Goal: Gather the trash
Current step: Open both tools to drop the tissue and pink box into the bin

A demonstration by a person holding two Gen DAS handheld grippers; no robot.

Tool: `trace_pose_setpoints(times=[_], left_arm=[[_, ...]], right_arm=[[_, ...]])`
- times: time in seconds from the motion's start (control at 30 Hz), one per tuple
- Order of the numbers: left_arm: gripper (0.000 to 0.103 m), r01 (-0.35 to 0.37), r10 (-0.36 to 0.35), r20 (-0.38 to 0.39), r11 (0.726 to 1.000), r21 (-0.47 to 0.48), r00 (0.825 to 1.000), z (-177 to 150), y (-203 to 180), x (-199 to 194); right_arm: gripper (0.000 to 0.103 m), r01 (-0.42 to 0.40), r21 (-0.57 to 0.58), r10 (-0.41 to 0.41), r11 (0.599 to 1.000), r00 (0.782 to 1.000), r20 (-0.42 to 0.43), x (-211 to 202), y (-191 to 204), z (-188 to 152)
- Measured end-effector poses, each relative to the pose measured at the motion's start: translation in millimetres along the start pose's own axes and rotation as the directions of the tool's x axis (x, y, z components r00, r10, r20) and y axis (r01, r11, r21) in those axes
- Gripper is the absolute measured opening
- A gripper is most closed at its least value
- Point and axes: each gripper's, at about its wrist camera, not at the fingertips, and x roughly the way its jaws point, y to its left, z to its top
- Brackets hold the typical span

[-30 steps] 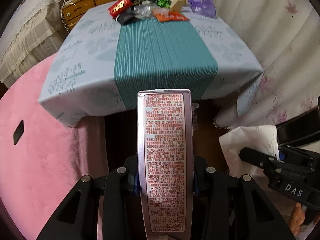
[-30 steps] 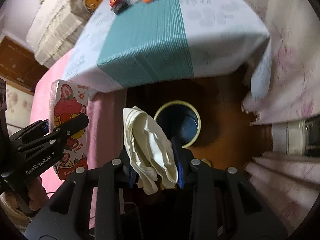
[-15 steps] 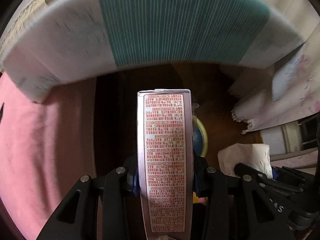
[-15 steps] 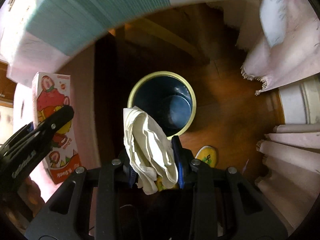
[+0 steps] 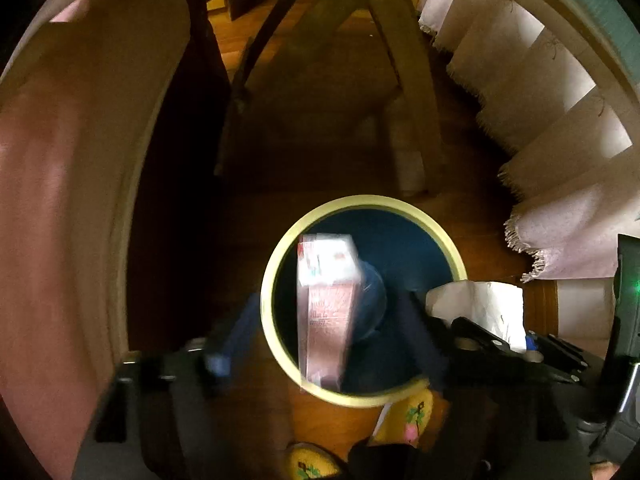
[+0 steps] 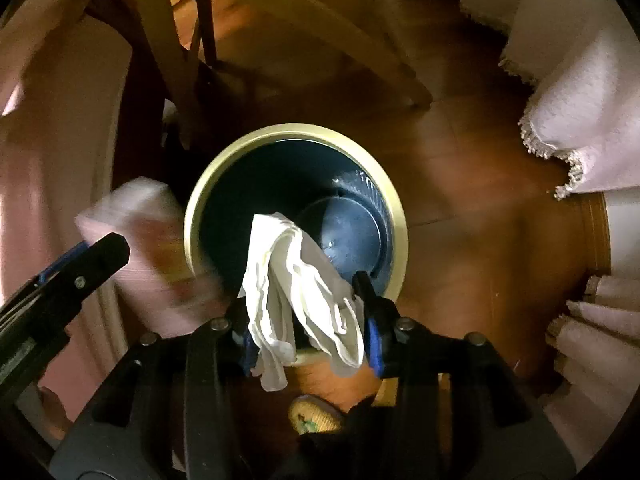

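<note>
Dim wooden floor (image 5: pixel 496 248) beneath a table, with the wooden table legs (image 5: pixel 408 80) rising beyond a round bin (image 5: pixel 360 200) that has a yellow rim and a dark blue inside. Far left of the bin, a pink rug (image 5: pixel 60 200).

Nearer the bin, on its left, the left gripper (image 5: pixel 326 320), aimed down at the bin's mouth; fingers (image 5: pixel 232 336) spread wide apart, blurred, gripping nothing. Between them, free of both, a pink printed carton (image 5: pixel 326 304), blurred, over the left part of the bin's mouth in the left wrist view and against the left rim in the right wrist view. Cannot tell whether it touches the rim.

Over the near edge of the bin, the right gripper (image 6: pixel 308 340), fingers (image 6: pixel 372 340) clamped on a crumpled white paper (image 6: pixel 280 280) that sticks out over the bin's opening. Just on the near side of the bin, on the floor, yellow slippers (image 5: pixel 408 420). Right of the bin, well apart, a pale fringed cloth (image 5: pixel 568 232) hanging down to the floor.
</note>
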Motion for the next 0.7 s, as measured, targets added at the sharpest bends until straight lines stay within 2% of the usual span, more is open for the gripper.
trace_pose_setpoints(times=[0.13,0.3,0.5,0.57,0.7], left_arm=[[0.081,-0.008,0.008,-0.018,1.000,-0.012,1.000,1.4,14.1,18.4],[0.081,-0.018,0.018,-0.009,0.999,-0.049,1.000,-1.0,21.4,19.5],[0.081,-0.018,0.018,0.007,0.997,-0.071,1.000,3.4,23.9,-17.5],[0.081,-0.018,0.020,0.024,0.997,-0.073,1.000,7.4,23.6,-35.8],[0.081,-0.017,0.021,0.056,0.997,-0.077,0.998,13.2,23.4,-79.0]], right_arm=[[0.043,-0.018,-0.004,0.018,1.000,1.000,0.003,19.9,-8.0,7.6],[0.048,-0.028,0.004,0.028,1.000,1.000,0.005,27.5,-17.4,13.3],[0.054,-0.015,-0.026,0.016,1.000,0.999,0.029,2.9,-4.8,17.1],[0.061,-0.006,-0.048,0.008,0.999,0.999,0.035,-9.8,4.4,19.6],[0.062,-0.002,-0.090,0.006,0.996,0.999,0.050,-42.2,26.3,20.7]])
